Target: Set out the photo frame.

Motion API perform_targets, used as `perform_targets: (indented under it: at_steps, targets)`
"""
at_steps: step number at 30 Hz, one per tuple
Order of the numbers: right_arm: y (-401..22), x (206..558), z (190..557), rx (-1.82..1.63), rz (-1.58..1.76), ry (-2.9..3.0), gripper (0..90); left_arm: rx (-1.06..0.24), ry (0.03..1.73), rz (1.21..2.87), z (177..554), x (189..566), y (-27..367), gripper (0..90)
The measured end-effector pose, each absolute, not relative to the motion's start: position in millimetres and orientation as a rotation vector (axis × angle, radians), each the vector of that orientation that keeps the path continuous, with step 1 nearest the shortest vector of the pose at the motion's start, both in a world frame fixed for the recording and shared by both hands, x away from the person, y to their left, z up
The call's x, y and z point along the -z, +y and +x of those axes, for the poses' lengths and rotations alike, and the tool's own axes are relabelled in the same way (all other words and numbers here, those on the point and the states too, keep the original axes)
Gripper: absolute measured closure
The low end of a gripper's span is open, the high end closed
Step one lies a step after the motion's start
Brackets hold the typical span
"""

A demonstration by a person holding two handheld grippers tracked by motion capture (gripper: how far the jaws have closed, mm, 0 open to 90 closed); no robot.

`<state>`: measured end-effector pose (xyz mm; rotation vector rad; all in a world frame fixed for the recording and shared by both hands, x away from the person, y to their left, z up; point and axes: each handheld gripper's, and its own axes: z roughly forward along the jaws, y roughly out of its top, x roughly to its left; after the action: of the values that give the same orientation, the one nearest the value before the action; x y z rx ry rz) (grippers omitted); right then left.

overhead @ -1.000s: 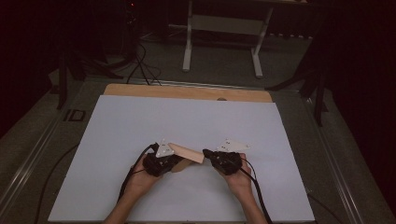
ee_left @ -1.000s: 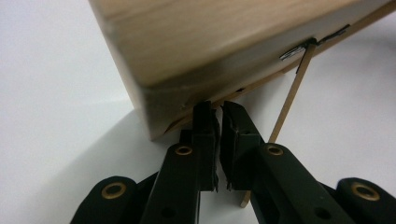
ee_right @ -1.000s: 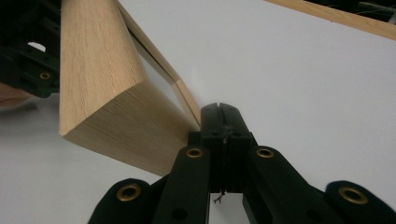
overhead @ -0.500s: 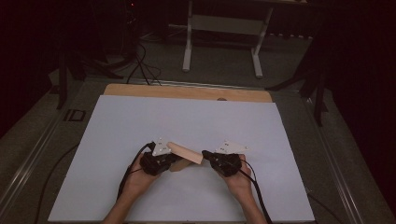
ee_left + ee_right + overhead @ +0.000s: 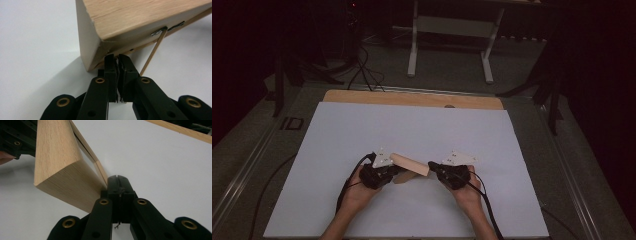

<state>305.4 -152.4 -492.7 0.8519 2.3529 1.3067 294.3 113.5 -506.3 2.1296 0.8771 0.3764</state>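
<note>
High view: one wooden block [image 5: 411, 163] between two grippers' closed jaws, both clamping its thin edge.

White sheet [image 5: 362, 130] covering a wooden tabletop [image 5: 412, 98], whose bare strip shows along the far edge. Beyond it, a grey-legged stand [image 5: 449, 30] and loose cables [image 5: 362, 70] on the dark floor [image 5: 452, 75].
</note>
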Motion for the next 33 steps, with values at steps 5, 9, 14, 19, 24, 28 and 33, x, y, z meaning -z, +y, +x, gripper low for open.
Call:
perform_targets:
  at_steps: [5, 9, 14, 19, 24, 28, 33]
  targets:
    - [-152, 493, 305, -1.307, 0.852, 2.353, 89.7, -0.380, 0.854, 2.125, 287, 502, 112, 85.8]
    - [-152, 492, 305, -1.304, 0.853, 2.354, 89.7, -0.410, 0.850, 2.097, 284, 495, 114, 87.0]
    - [-152, 492, 304, -1.299, 0.844, 2.351, 89.7, -0.420, 0.853, 2.082, 283, 491, 115, 88.1]
    - [-151, 492, 302, -1.283, 0.830, 2.352, 89.8, -0.416, 0.854, 2.088, 286, 491, 113, 88.1]
    - [-150, 492, 299, -1.279, 0.822, 2.355, 89.8, -0.403, 0.855, 2.090, 289, 492, 112, 88.1]
    - [-149, 492, 297, -1.276, 0.815, 2.357, 89.8, -0.407, 0.855, 2.093, 290, 491, 110, 88.1]
    - [-148, 492, 296, -1.273, 0.809, 2.358, 89.8, -0.412, 0.849, 2.091, 289, 490, 109, 88.1]
